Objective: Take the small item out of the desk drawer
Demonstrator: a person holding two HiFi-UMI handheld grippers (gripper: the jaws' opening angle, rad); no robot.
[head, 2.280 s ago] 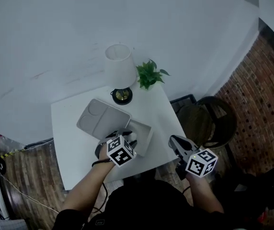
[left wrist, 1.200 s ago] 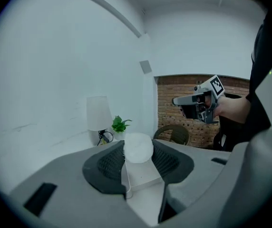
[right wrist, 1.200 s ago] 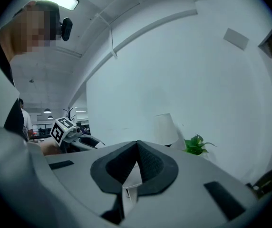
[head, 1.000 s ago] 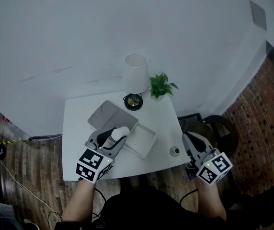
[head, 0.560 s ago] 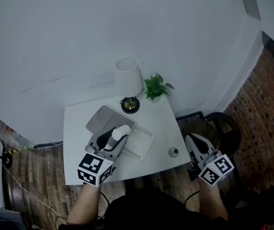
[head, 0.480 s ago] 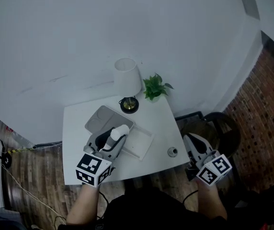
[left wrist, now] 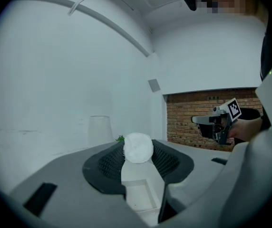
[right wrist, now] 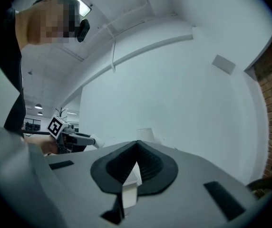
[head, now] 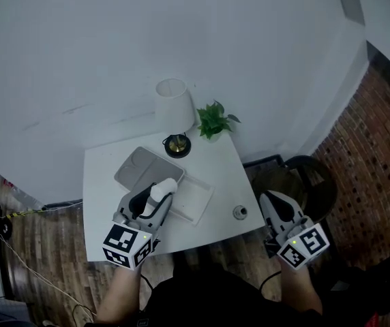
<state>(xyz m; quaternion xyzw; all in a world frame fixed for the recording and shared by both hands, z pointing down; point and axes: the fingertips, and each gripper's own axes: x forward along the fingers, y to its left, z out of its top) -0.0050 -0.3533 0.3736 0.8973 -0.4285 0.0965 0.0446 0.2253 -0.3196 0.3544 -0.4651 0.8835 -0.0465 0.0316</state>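
The white round item (head: 166, 185) sat pinched between the tips of the left claw (head: 161, 192), one pad on either side, with its rounded end sticking out past the tips. In the left gripper view the item (left wrist: 138, 147) filled the gap at the very front of the claw (left wrist: 138, 156), and the jaws stood wide, clamped on it. A white box (left wrist: 138, 198) showed below, between the jaws. From the head view the item hung over the left end of the open box (head: 193, 200), just in front of the grey tray (head: 139, 169), toward the front edge of the surface (head: 99, 182). The right claw (head: 268, 200) was off the surface, beyond its front right corner. Its jaws were clenched tip to tip on nothing (right wrist: 137, 145). A small round thing (head: 239, 212) lay near that corner. A lamp (head: 172, 104) and a plant (head: 213, 119) stood at the back edge.
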